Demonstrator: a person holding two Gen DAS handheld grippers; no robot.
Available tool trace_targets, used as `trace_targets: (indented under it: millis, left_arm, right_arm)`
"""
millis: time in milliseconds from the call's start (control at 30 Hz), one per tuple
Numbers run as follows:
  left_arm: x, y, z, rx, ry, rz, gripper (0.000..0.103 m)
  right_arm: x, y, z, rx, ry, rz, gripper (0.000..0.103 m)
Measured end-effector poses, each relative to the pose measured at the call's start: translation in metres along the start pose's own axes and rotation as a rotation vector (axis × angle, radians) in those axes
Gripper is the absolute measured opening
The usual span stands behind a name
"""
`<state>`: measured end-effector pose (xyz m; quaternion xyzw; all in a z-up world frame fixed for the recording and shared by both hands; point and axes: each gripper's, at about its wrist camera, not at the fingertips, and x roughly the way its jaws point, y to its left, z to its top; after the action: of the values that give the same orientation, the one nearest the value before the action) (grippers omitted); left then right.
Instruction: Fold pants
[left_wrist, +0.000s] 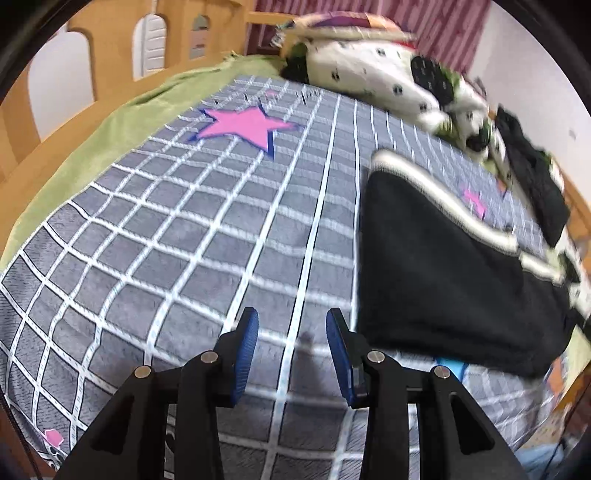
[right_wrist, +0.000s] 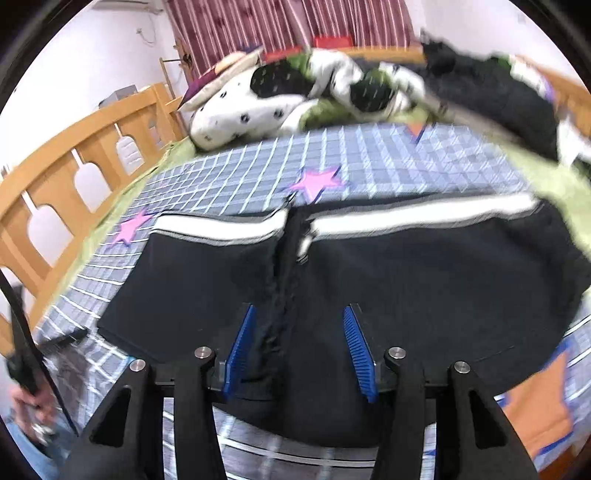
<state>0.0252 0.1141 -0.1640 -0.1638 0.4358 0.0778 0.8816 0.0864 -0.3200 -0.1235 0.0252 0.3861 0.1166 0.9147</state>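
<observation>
Left wrist view: the left claw (left_wrist: 291, 354) is spread with nothing between its blue pads (left_wrist: 245, 360), hovering over bare checked blanket (left_wrist: 177, 236). The black pants (left_wrist: 443, 266) lie just to its right, folded, their white-striped edge (left_wrist: 436, 192) on the far side. A pink star (left_wrist: 243, 125) sits well ahead to the left.

From the right wrist, the right claw (right_wrist: 299, 350) is also spread and pinching nothing. The pants (right_wrist: 406, 280) lie directly beneath and ahead of it, with a rumpled seam or fold line (right_wrist: 280, 288) running away between the pads; whether the pads touch the cloth is hard to tell through the blur. White stripes (right_wrist: 406, 218) cross the far edge.

Judging by this, one fold looks done and both claws appear released, between grips. The next move probably calls for each claw to pinch an end or corner of the cloth and carry it over for another fold, keeping the layers aligned.

Count: one pair of pants, two claws, one blanket, one pile of bedding (right_wrist: 280, 99) at the far end, and two pink stars in the right view.
</observation>
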Motion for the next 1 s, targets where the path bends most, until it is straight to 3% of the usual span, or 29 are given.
trace_targets:
  millis: [67, 267, 400, 533, 700, 767, 833, 1000]
  left_arm:
    - [-0.003, -0.007, 0.007, 0.009, -0.017, -0.049, 0.036]
    - [-0.009, -0.04, 0.041, 0.089, -0.072, -0.046, 0.036]
    - [-0.006, -0.056, 0.059, 0.08, -0.056, -0.065, 0.036]
    - [0.012, -0.065, 0.054, 0.078, -0.036, -0.127, 0.036]
    - [0.049, -0.073, 0.042, 0.061, 0.107, -0.212, 0.036]
    - [0.053, -0.074, 0.042, 0.059, 0.098, -0.201, 0.037]
    - [0.06, -0.072, 0.045, 0.05, 0.095, -0.183, 0.045]
    - [0.081, -0.069, 0.047, 0.061, 0.131, -0.207, 0.047]
  right_arm:
    - [-0.013, -0.005, 0.001, -0.019, -0.034, -0.063, 0.054]
    - [-0.05, -0.052, -0.012, 0.011, -0.134, -0.233, 0.054]
    - [-0.066, -0.096, -0.024, 0.105, -0.1, -0.274, 0.055]
    - [-0.074, -0.122, -0.05, 0.11, -0.094, -0.318, 0.069]
    - [-0.071, -0.161, -0.072, 0.268, -0.082, -0.322, 0.069]
    - [-0.067, -0.172, -0.075, 0.312, -0.101, -0.31, 0.069]
    - [-0.058, -0.183, -0.076, 0.362, -0.116, -0.266, 0.069]
    - [-0.013, -0.204, -0.067, 0.435, -0.104, -0.205, 0.069]
